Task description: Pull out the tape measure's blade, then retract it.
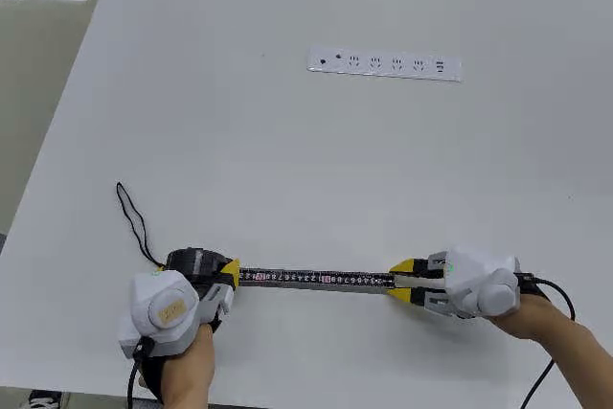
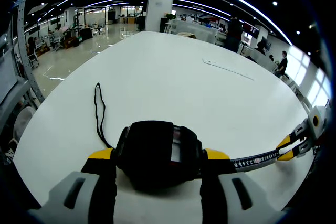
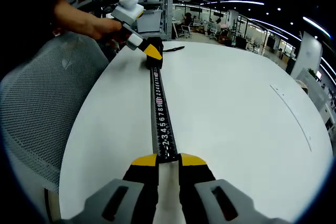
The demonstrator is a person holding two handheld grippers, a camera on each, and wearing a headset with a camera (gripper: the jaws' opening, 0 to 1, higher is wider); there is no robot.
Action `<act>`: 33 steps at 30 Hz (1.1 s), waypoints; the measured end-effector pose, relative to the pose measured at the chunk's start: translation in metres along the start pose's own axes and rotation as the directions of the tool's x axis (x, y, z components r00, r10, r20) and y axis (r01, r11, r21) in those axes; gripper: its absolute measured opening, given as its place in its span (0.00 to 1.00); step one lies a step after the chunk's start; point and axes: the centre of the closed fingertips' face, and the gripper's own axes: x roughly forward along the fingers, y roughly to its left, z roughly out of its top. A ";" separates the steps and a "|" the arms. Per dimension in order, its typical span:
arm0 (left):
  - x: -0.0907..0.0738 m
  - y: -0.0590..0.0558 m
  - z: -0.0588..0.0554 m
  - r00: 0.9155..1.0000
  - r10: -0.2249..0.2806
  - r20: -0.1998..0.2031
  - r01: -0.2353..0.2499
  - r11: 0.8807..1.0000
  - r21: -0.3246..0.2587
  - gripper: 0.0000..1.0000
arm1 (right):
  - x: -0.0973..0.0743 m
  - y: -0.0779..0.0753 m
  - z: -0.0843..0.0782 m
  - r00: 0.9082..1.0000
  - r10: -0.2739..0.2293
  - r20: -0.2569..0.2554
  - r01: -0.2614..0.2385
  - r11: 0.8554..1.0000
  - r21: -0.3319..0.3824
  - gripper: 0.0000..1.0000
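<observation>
At the table's (image 1: 287,141) near edge, the left gripper (image 1: 226,284) is clamping the tape measure (image 1: 194,262) while the right gripper (image 1: 402,281) is pinching its drawn-out blade (image 1: 316,278), which likely needs a guided retraction next.

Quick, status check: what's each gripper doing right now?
The left gripper is shut on the tape measure case.
The right gripper is shut on the blade, at its end.

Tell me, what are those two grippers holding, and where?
Left gripper clamps the tape measure's black case; right gripper pinches the blade by its free end.
</observation>
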 end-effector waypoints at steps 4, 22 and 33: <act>0.000 0.000 0.000 1.000 -0.011 -0.006 0.011 1.000 0.002 0.61 | 0.000 0.001 0.002 1.000 -0.002 0.002 0.002 1.000 -0.001 0.12; -0.002 0.002 0.000 0.998 -0.052 -0.018 0.051 0.998 -0.030 0.60 | 0.001 0.003 0.009 1.000 -0.003 0.013 0.003 1.000 -0.005 0.12; -0.002 0.003 0.000 0.998 -0.060 -0.021 0.059 0.997 -0.039 0.60 | 0.004 0.003 0.015 1.000 0.004 0.024 -0.003 1.000 -0.013 0.12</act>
